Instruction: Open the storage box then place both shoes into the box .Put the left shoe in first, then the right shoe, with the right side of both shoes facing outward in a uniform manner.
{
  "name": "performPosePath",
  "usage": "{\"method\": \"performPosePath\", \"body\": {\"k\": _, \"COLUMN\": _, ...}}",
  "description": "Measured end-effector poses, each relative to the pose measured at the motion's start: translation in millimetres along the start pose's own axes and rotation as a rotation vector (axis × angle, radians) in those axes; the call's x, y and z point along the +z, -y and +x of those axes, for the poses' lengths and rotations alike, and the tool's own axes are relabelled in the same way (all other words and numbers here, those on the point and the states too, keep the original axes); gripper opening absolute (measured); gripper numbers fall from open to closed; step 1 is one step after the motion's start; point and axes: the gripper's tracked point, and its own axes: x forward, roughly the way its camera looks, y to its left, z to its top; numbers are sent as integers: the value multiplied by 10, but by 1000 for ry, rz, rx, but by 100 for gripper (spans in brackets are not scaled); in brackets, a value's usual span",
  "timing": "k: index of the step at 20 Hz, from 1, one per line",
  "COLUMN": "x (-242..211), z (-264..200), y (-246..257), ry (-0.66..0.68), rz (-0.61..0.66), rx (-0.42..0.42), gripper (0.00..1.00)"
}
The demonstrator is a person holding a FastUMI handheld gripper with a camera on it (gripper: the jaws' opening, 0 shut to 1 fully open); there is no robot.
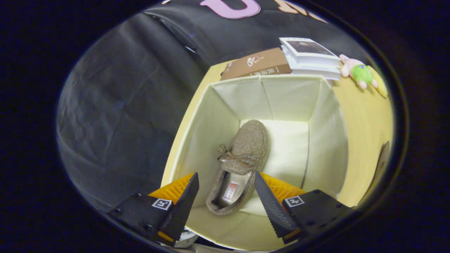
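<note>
While above the storage box, tool wide apart (touching nothing), shoe between fingers.

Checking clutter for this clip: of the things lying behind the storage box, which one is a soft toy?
The pink and green plush doll, beside the stack of white books; the brown carton is flat cardboard.

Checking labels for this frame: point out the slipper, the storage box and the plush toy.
slipper [246, 147]: gripper view, on its fuzzy toe, above the bow.
storage box [291, 93]: gripper view, on the far inner wall.
plush toy [362, 73]: gripper view, on its green body.
</note>
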Motion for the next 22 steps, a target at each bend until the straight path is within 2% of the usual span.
{"method": "performPosePath", "body": {"k": 6, "x": 235, "z": -494, "y": 177, "ry": 118, "rz": -124, "rx": 15, "gripper": 100}}
{"method": "performPosePath", "body": {"k": 15, "x": 405, "z": -1175, "y": 874, "ry": 251, "rz": -262, "rx": -44, "gripper": 100}}
{"method": "performPosePath", "body": {"k": 19, "x": 469, "z": -1431, "y": 1214, "ry": 296, "rz": -261, "rx": -66, "gripper": 100}}
{"method": "performPosePath", "body": {"k": 22, "x": 503, "z": -1620, "y": 1588, "ry": 311, "rz": -239, "rx": -113, "gripper": 100}}
